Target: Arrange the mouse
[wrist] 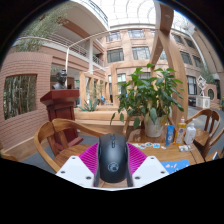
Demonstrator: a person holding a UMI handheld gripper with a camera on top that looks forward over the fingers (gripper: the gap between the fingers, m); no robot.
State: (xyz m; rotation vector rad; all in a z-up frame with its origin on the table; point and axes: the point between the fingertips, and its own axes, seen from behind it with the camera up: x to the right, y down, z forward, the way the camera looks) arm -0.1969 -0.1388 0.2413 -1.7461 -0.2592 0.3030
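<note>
Mouse [113, 157] clamped lengthwise between gripper [113, 166] jaws, pointing straight ahead

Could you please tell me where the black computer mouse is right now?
In the gripper view, the black computer mouse sits between the gripper's pink-padded fingers, above the wooden table, with the potted green plant beyond.

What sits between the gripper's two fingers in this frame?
In the gripper view, a black mouse sits between the fingers, its sides against the pink pads, so the gripper appears shut on it. The plant stands beyond.
</note>
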